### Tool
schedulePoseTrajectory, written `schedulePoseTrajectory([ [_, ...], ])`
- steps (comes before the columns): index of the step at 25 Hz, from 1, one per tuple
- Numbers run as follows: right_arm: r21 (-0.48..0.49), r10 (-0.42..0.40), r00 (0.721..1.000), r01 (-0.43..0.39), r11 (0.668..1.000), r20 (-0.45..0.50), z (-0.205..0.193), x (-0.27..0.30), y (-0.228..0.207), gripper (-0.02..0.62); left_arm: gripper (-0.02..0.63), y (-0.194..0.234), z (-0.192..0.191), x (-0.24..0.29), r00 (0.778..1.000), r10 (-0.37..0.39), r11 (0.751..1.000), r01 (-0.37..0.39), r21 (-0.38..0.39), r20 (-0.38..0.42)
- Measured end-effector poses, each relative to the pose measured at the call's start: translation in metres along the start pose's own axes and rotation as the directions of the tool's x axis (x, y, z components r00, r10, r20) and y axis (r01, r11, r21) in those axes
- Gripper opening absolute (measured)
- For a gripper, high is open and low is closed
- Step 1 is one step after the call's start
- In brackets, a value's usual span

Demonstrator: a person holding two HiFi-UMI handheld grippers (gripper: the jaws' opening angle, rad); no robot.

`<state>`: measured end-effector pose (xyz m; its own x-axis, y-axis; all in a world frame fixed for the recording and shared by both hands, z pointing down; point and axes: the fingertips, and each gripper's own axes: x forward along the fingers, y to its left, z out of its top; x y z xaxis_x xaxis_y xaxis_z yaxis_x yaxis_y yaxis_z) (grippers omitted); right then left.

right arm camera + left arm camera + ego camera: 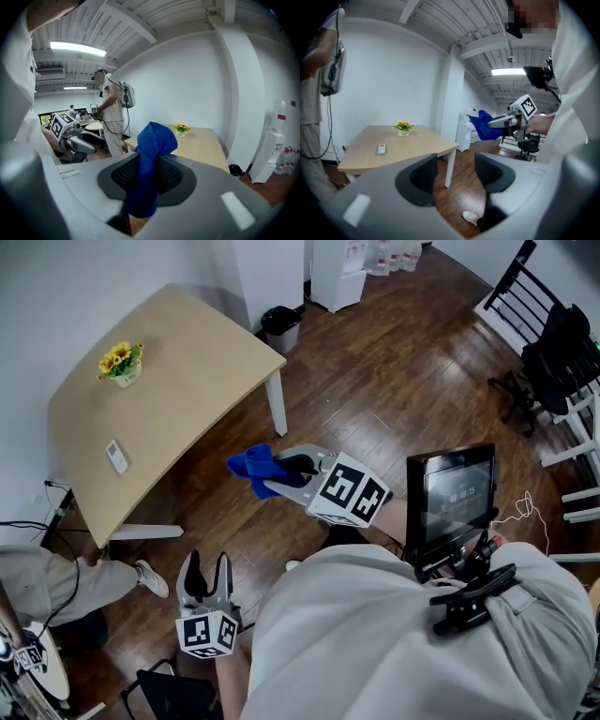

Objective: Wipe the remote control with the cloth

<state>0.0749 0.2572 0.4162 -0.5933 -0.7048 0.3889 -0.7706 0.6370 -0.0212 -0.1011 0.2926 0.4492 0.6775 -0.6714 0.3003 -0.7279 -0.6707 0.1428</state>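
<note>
- The right gripper (146, 176) is clenched on a blue cloth (151, 154); the cloth bunches up above the jaws and hangs down below them.
- The left gripper (454, 176) is released, its jaws apart with nothing between them, only floor and the desk's leg beyond.
- The remote control (116, 457) lies flat on the desk (187, 381), close to the left edge as the head view shows it and well apart from both grippers.
- A small pot of yellow flowers (122, 363) stands farther along that side, toward the far edge.
- Both grippers are held off the desk, over the wooden floor (394, 381), the right one nearer the desk's front edge.
</note>
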Motion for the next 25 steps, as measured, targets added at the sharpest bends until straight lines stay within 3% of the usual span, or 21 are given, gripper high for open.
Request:
schedulePoseTrajectory([
  [25, -0.049, 0.035, 0.999, -0.036, 0.998, -0.029, 0.003, 0.001, 0.022, 0.094, 0.272, 0.003, -0.013, -0.024, 1.0, 0.021, 1.0, -0.021, -0.005, 0.011],
])
